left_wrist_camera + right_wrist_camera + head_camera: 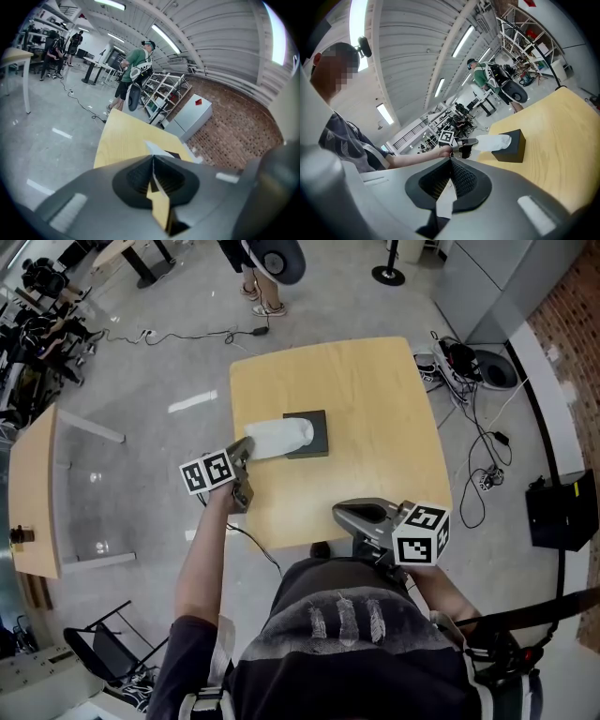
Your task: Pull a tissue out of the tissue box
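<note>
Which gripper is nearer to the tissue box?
Left. The left gripper is beside the tissue box, pinching its tissue; the right gripper hangs at the near edge of the table.

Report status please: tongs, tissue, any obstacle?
Left tongs shut on tissue, stretched from black tissue box. Right tongs shut, empty. Nothing in the way.

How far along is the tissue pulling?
Partly done. The left hand-held gripper is shut on the tissue, which is drawn out sideways from the tissue box on the table. Its far end lies over the box top, so it does not look free yet. Left: pulling it clear. The right hand-held gripper is shut and empty.
</note>
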Action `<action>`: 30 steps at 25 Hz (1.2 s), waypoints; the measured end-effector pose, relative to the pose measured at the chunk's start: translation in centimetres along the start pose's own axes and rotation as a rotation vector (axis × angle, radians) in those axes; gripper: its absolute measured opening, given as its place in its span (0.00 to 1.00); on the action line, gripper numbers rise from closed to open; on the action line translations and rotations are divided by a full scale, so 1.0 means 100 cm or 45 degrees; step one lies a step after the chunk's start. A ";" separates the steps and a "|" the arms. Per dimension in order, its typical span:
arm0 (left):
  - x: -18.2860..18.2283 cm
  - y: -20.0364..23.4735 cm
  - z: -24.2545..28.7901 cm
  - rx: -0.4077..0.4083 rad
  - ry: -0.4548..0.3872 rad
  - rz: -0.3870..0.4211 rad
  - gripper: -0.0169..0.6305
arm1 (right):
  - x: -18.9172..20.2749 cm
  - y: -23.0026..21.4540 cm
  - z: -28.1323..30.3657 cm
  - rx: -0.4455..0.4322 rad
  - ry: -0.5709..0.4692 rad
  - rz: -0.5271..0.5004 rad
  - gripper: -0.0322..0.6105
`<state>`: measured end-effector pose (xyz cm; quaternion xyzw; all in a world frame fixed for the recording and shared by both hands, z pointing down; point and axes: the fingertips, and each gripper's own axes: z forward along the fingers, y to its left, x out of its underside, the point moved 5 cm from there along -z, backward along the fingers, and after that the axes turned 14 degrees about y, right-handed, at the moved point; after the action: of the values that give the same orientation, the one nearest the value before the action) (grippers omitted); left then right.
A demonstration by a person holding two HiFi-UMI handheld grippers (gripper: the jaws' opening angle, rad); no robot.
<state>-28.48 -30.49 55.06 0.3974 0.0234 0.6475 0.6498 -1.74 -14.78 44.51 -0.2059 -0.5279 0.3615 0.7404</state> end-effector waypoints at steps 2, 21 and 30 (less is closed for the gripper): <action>0.000 0.001 -0.003 0.002 -0.005 0.001 0.04 | 0.000 0.002 0.001 0.006 0.000 -0.003 0.04; 0.024 0.016 -0.061 0.086 -0.069 0.012 0.04 | 0.027 0.055 0.025 0.095 -0.040 -0.011 0.04; 0.038 0.036 -0.084 0.191 -0.095 -0.047 0.04 | 0.038 0.065 0.041 0.197 -0.106 0.075 0.04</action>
<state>-35.41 -23.67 53.15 0.4683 0.0549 0.6166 0.6305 -6.93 -7.95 43.89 -0.1483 -0.5226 0.4309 0.7205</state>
